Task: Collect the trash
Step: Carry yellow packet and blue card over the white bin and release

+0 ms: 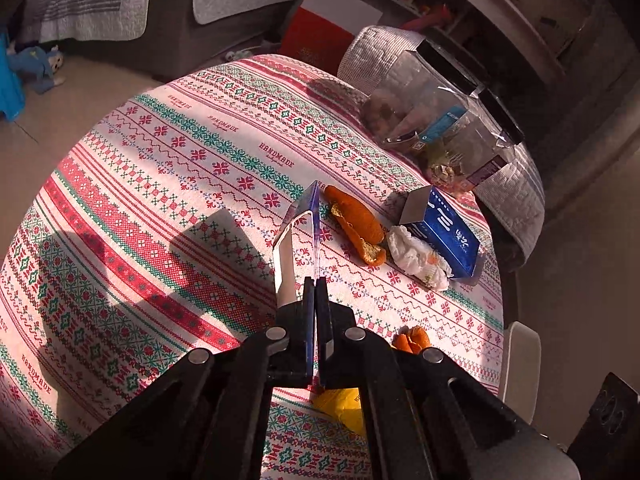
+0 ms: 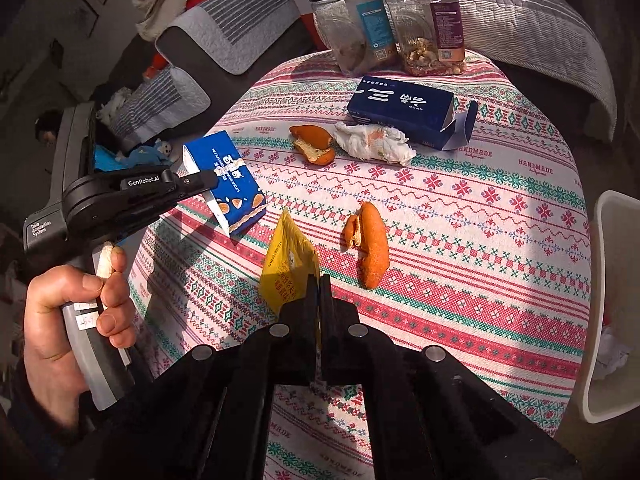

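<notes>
The left gripper (image 2: 212, 178), at middle left, pinches a blue biscuit box (image 2: 236, 188); the right gripper (image 2: 319, 280), bottom centre, pinches a yellow wrapper (image 2: 286, 268).

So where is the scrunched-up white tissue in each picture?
Left wrist view: the white tissue lies right of centre, just in front of the dark blue box, with an orange peel to its left.
Right wrist view: the tissue lies near the top, right of centre, against the same blue box.
Shared landmark: the dark blue box with white writing, touching the tissue in both views.
</notes>
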`<control>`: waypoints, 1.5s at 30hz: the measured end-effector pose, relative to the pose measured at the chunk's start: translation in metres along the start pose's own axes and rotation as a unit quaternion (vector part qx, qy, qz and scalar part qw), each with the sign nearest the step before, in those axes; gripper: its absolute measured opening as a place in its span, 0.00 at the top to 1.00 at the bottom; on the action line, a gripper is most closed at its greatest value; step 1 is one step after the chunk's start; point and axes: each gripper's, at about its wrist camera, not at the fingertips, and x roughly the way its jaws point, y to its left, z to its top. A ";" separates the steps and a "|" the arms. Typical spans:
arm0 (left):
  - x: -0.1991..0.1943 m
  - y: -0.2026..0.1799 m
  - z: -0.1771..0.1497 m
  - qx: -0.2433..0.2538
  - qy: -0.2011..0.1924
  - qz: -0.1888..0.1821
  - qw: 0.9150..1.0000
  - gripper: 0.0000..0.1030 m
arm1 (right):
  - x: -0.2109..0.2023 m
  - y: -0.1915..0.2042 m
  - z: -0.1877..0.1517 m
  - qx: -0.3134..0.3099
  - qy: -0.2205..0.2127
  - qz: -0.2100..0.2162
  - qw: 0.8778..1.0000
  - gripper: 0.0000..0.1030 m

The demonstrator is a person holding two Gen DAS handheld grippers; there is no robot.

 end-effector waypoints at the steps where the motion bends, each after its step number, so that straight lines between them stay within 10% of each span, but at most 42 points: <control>1: -0.001 -0.002 -0.001 0.007 -0.001 0.002 1.000 0.99 | -0.003 0.002 0.001 -0.005 -0.007 -0.003 1.000 1.00; 22: -0.051 -0.078 -0.032 0.171 -0.079 0.038 0.981 0.99 | -0.042 -0.004 0.005 -0.023 -0.082 -0.078 0.993 1.00; 37: -0.066 -0.127 -0.051 0.190 -0.067 -0.101 0.974 1.00 | -0.089 -0.031 0.001 -0.014 -0.144 -0.213 0.966 1.00; 45: -0.058 -0.186 -0.080 0.210 -0.033 -0.182 0.960 0.99 | -0.120 -0.079 -0.004 0.054 -0.161 -0.215 0.962 1.00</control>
